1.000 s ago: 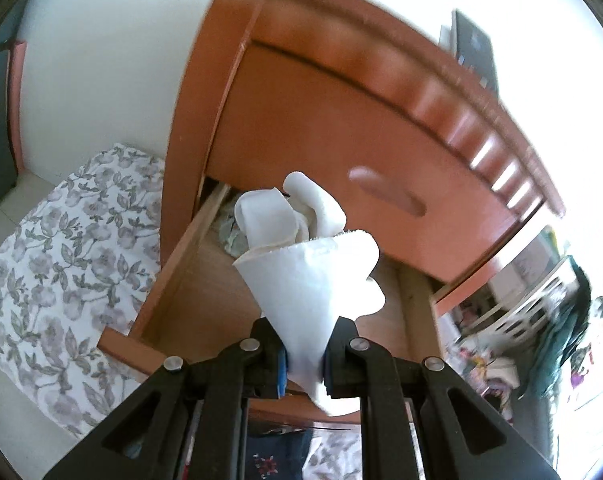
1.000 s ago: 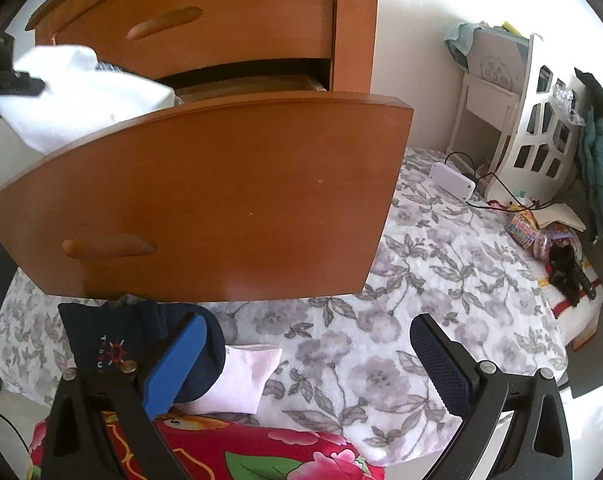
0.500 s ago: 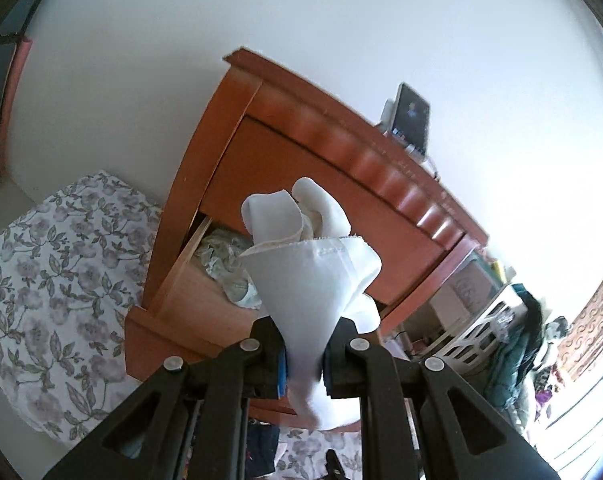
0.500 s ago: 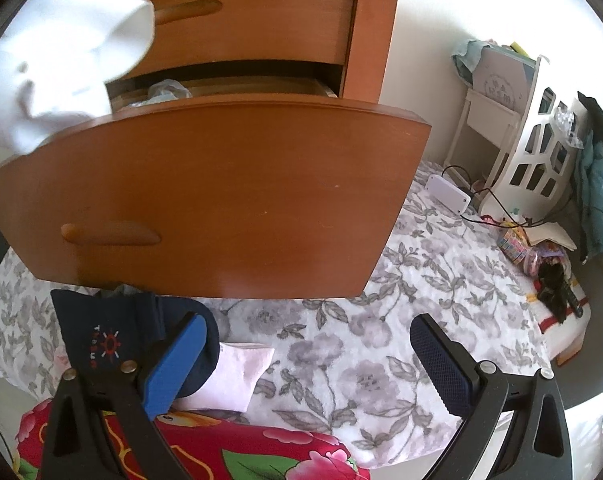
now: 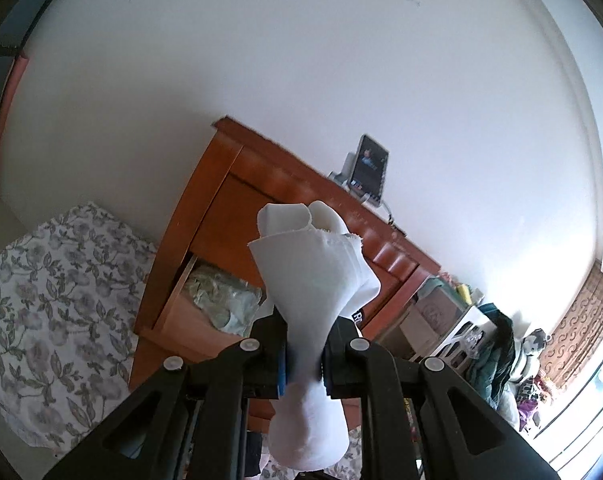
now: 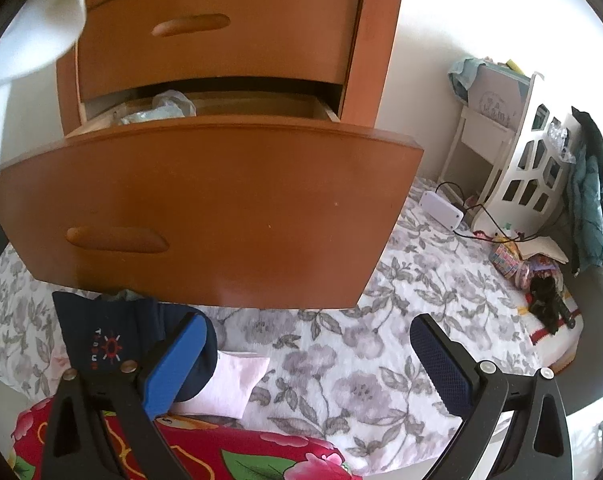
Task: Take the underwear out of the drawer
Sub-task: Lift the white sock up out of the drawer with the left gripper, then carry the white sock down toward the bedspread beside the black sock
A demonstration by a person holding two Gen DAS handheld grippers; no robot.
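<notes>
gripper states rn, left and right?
Left gripper: shut on the white underwear.
Right gripper: open, holding nothing.

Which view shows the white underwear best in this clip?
The left wrist view: the white underwear fills the centre, pinched between the left hand-held gripper pads, clear of the open drawer. The right wrist view catches only a blurred white corner at its upper left edge.
</notes>
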